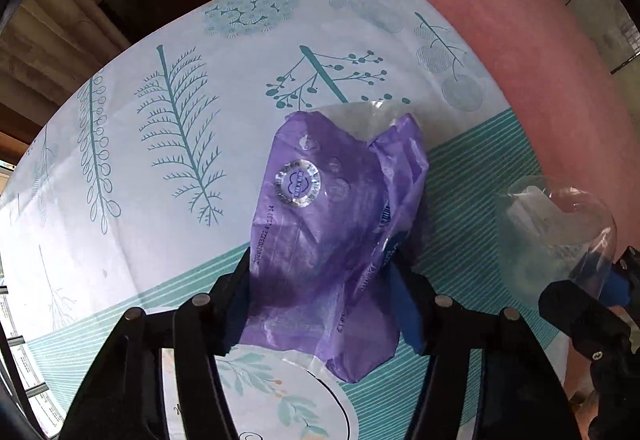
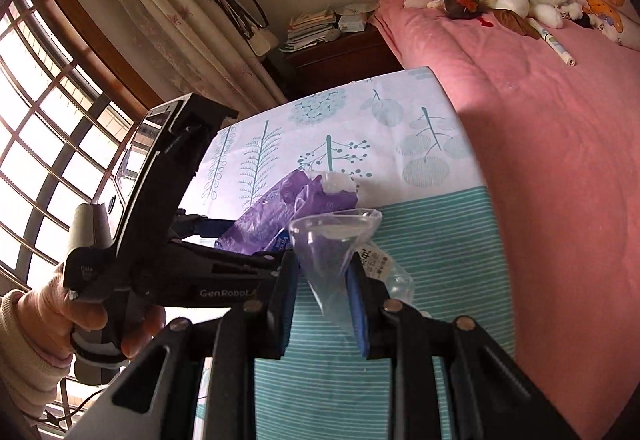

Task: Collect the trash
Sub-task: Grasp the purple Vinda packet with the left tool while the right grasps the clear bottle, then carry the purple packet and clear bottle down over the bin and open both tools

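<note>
Pickup step. Left gripper clamped on purple wrapper lying on patterned tablecloth; right gripper pinching clear plastic wrapper above same cloth. Next, likely: lift clear, firm hold.

My left tool pinches a crumpled purple plastic wrapper, blue pads pressed against both its sides, over the leaf-patterned tabletop. At near right my right tool holds a clear plastic bag. A pink bed lies beyond.
</note>
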Tool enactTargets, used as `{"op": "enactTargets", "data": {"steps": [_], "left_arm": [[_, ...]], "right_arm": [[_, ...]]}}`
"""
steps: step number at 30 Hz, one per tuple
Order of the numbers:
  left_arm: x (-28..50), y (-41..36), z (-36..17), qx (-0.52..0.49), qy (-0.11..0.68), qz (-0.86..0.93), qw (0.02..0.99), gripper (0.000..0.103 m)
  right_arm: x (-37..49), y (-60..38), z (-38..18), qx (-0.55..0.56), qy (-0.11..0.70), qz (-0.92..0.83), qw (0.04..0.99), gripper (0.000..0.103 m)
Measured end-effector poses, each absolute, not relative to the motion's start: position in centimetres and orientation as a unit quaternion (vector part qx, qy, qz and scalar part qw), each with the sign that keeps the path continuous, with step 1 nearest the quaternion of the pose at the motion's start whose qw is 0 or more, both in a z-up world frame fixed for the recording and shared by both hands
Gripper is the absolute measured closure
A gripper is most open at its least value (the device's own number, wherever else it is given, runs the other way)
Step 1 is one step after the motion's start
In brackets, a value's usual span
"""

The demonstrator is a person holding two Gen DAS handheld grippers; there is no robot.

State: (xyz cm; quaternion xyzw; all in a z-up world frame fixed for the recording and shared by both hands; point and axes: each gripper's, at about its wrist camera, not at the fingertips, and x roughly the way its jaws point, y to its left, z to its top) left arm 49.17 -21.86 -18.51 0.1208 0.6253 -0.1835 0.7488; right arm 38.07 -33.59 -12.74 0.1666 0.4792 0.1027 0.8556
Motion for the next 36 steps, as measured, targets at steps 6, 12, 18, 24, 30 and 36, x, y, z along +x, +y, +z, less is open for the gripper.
{"op": "enactTargets", "data": {"steps": [6,12,18,24,30,36], "left_arm": [[46.3,-20.5,-16.5,0.097,0.605,-0.173,0.771,0.095],[39.9,-17.5,-12.5,0.095,0.573,-0.171,0.796,0.096],[31.8,-12.3,-7.3,0.101,0.540,-0.182,0.815,0.096],[22.9,-6.6,-3.8,0.106,0.510,-0.190,0.832,0.096],[14.5,-1.4,-3.1,0.113,0.494,-0.219,0.834,0.096],[7.8,1.1,-4.5,0.121,0.506,-0.241,0.819,0.096]], "right_arm": [[36.3,-33.3,-12.7,0.189,0.487,0.106,0.846,0.079],[32.7,-32.0,-11.3,0.214,0.487,0.109,0.840,0.080],[27.1,-29.2,-9.1,0.243,0.488,0.119,0.830,0.080],[19.8,-24.7,-6.3,0.254,0.481,0.129,0.829,0.080],[11.9,-19.5,-5.4,0.257,0.483,0.124,0.828,0.080],[5.7,-15.7,-6.6,0.243,0.516,0.126,0.812,0.080]]}}
